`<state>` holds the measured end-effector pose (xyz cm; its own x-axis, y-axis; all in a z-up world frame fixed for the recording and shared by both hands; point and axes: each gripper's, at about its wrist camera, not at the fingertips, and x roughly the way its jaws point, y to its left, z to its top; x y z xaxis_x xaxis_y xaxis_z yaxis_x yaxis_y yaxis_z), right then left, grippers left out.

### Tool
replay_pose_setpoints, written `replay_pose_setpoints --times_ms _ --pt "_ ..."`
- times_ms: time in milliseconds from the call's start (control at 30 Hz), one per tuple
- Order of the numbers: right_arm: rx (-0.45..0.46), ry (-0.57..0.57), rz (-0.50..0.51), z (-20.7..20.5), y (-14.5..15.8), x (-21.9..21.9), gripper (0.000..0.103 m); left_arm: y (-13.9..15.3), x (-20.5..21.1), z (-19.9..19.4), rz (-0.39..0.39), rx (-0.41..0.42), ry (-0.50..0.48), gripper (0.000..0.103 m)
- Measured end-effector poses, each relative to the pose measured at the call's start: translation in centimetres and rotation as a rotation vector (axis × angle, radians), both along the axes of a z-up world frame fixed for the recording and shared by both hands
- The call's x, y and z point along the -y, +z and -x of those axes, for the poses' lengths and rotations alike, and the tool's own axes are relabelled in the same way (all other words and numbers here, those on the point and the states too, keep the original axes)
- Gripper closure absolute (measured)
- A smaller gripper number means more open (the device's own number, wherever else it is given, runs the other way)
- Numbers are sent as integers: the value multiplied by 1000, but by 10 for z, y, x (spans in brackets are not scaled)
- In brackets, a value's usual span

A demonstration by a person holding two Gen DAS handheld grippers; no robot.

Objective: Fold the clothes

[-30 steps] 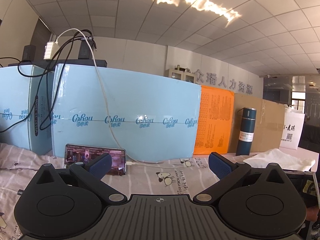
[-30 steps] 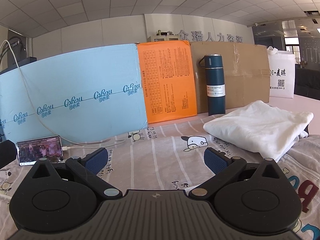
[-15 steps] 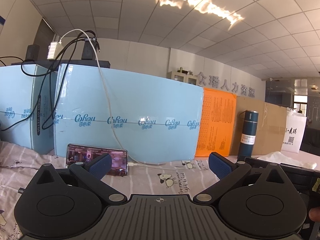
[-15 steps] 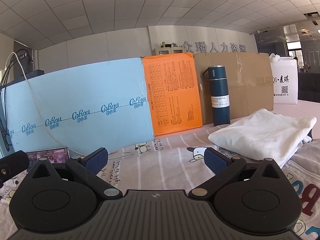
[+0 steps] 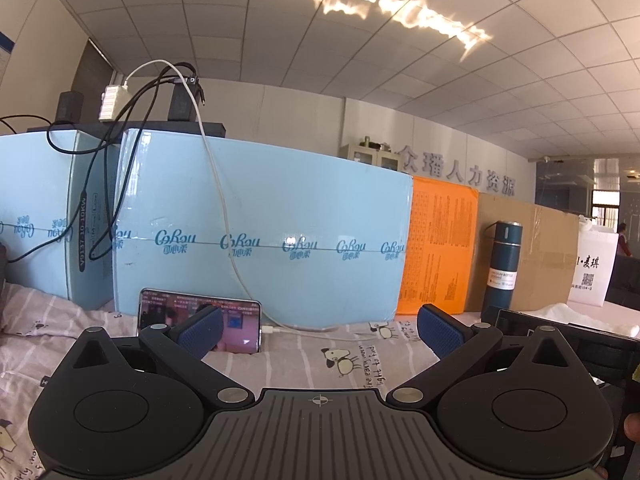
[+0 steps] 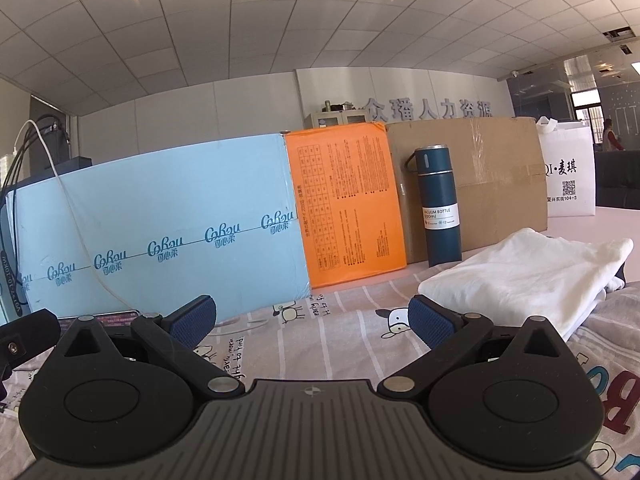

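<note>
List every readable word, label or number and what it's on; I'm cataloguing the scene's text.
"CoRou": repeated on the blue foam board.
"VACUUM BOTTLE": white label on the blue bottle; smaller print below it is blurred.
"众播人力资源": lettering on the back wall.
"麦琪" and "104-3": on the white bag, beside a QR code.
Orange sheet: tables and print too small to read.
Bedsheet: printed words too distorted to read.

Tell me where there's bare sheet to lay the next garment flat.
Best patch: the striped cartoon-print bedsheet ahead of the open right gripper, bordered by the light blue printed box, the orange box and the folded white garment. Crowded: far right around the dark blue vacuum bottle; left, the propped phone and white cable.
</note>
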<state>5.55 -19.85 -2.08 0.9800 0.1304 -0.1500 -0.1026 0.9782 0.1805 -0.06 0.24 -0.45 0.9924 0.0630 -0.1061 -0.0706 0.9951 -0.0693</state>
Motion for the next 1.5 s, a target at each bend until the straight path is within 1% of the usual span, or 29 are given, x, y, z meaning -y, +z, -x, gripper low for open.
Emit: replay_pose_setpoints --times_ms 67,267,467,600,733,833,1000,1100,1333,1500 --pt "-9 5 0 -2 -1 0 0 -1 0 -1 12 -14 1 0" --pt "-24 14 -1 -4 -4 -1 0 0 -1 1 14 -4 8 0" --pt "-29 23 -5 -6 -5 -2 0 3 -2 4 19 15 27 0" --pt "-26 26 -6 -8 -7 -3 0 5 -5 6 40 37 34 0" --pt "-10 45 -43 -8 -10 0 0 7 -6 9 41 66 47 0" --pt "-7 54 -68 -10 -12 1 0 7 -5 12 17 71 54 0" --pt "-1 49 -47 -11 -13 -3 0 8 -7 16 12 98 77 0" --pt "0 48 -44 -12 -14 -3 0 7 -7 16 1 96 81 0" --pt "11 52 -36 -12 -13 -5 0 8 -13 15 21 83 93 0" --pt "38 104 -17 -9 -6 -12 0 13 -16 19 30 87 105 0"
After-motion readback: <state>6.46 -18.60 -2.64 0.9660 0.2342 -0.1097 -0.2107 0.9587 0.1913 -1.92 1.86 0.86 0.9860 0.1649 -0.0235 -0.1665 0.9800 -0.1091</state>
